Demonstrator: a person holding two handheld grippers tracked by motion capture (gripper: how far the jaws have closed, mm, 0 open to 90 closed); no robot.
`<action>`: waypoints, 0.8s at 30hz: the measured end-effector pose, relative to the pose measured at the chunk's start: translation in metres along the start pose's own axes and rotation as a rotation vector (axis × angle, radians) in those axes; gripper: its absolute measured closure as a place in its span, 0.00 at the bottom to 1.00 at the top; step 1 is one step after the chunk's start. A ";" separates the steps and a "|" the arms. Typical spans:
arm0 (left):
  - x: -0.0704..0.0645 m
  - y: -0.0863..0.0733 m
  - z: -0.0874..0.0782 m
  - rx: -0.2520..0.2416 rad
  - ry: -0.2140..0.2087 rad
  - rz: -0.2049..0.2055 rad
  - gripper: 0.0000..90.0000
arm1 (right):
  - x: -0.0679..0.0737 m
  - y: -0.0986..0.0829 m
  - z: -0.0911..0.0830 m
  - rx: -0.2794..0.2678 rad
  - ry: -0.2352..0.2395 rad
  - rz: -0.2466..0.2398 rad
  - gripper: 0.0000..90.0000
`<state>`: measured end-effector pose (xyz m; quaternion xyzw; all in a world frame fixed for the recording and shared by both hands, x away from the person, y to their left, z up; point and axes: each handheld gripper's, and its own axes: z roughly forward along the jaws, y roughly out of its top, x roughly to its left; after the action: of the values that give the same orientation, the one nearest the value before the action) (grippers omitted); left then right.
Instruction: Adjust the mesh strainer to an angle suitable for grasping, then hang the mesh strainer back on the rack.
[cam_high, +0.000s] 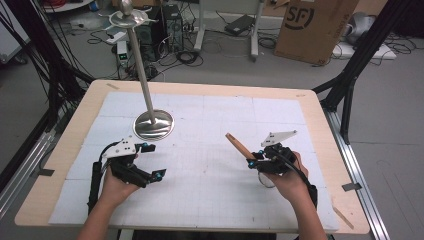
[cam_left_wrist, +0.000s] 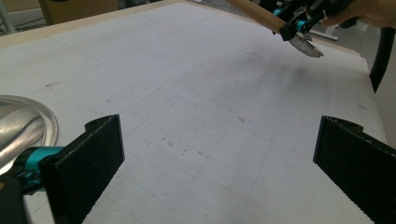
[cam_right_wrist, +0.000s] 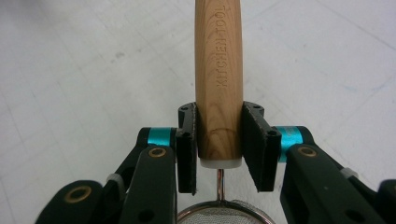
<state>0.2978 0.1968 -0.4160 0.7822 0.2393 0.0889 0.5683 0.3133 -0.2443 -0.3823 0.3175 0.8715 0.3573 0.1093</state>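
Observation:
A small mesh strainer with a wooden handle (cam_high: 237, 144) marked "KITCHEN TOOL" (cam_right_wrist: 218, 70) is held above the white mat at centre right. My right gripper (cam_high: 252, 161) (cam_right_wrist: 218, 144) is shut on the handle's lower end, just above the metal neck. The mesh bowl (cam_right_wrist: 224, 215) (cam_left_wrist: 306, 45) hangs below the jaws, toward the hand. The left gripper view shows that handle (cam_left_wrist: 254, 13) at its top right. My left gripper (cam_high: 153, 160) (cam_left_wrist: 217, 158) is open over the mat with nothing between its jaws. It hovers close to the round base (cam_high: 153, 124) (cam_left_wrist: 23, 126) of a steel stand.
The stand's thin pole (cam_high: 141, 70) rises from the base to a disc top at the back left. A gridded white mat (cam_high: 210, 105) covers the wooden table (cam_high: 320, 125). Beyond the table are a cardboard box (cam_high: 312, 27), a computer tower (cam_high: 172, 22) and floor cables.

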 end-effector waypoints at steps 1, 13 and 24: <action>0.000 0.000 0.000 -0.004 0.000 -0.003 0.03 | 0.001 0.001 0.000 -0.011 0.006 -0.001 0.76; -0.001 0.000 0.001 0.000 0.003 -0.003 0.03 | 0.003 0.020 -0.003 -0.125 0.056 0.000 0.76; -0.003 0.002 -0.001 -0.003 0.006 0.006 0.03 | 0.009 0.051 -0.005 -0.232 0.094 -0.037 0.76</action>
<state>0.2955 0.1962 -0.4139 0.7819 0.2385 0.0935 0.5683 0.3283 -0.2137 -0.3429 0.2695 0.8343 0.4681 0.1107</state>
